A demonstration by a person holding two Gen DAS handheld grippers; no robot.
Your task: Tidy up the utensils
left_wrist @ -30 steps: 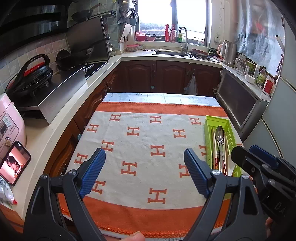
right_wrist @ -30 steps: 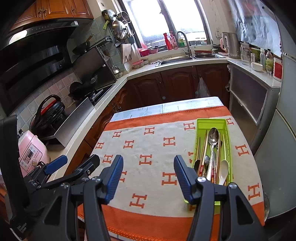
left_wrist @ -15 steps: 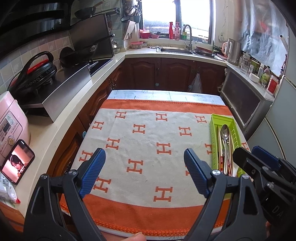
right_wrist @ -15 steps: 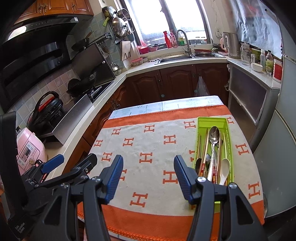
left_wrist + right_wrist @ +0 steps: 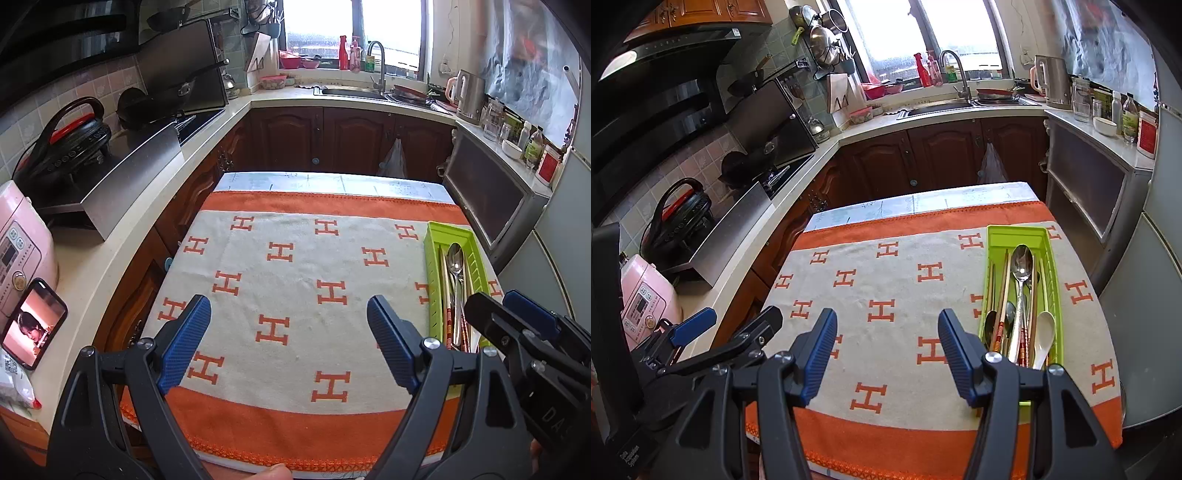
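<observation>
Hovering above the cloth-covered counter [image 5: 295, 258], left gripper [image 5: 288, 343] and right gripper [image 5: 886, 350] both with fingers spread apart, holding nothing. Lying bunched in the green tray [image 5: 1052, 266] at the right edge: spoons, chopsticks. Risking a tangled multi-piece grab, or nudging the light tray off the edge.

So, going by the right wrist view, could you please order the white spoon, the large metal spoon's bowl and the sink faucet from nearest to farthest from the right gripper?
From the right gripper:
1. White spoon, near end of the green tray, just right of the gripper.
2. Large metal spoon bowl, farther up the tray.
3. Sink faucet, far counter under the window.
</observation>
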